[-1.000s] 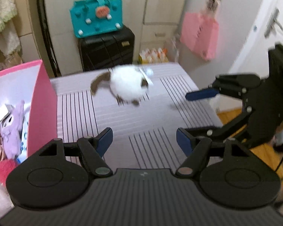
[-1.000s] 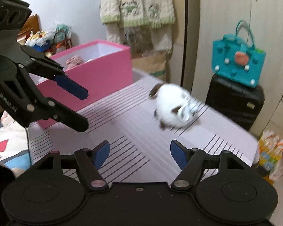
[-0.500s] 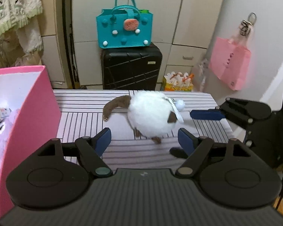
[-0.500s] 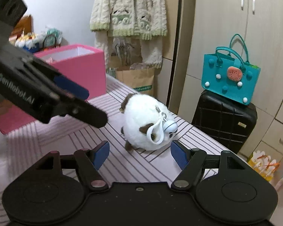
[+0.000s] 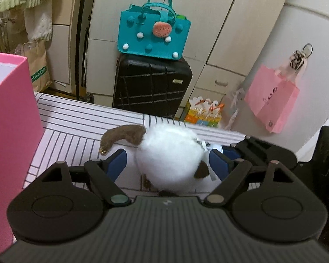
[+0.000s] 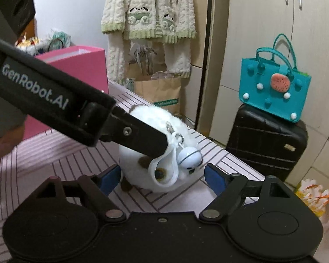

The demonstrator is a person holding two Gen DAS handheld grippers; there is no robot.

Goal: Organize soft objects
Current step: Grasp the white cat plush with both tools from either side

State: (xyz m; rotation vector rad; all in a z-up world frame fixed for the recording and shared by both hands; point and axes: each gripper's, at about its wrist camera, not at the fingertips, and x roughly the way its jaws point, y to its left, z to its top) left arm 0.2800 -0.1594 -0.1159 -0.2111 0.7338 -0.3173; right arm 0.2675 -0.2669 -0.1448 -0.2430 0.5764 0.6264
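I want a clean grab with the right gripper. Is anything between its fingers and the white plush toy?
Yes. The left gripper reaches across from the left, and its finger lies over the top of the plush toy. The right gripper has just been opening; the toy sits between its fingers, not yet pinched.

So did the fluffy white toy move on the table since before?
Cannot tell. The white plush toy looks nearer only because both cameras closed in; it lies near the table's far edge, before the black suitcase, as earlier.
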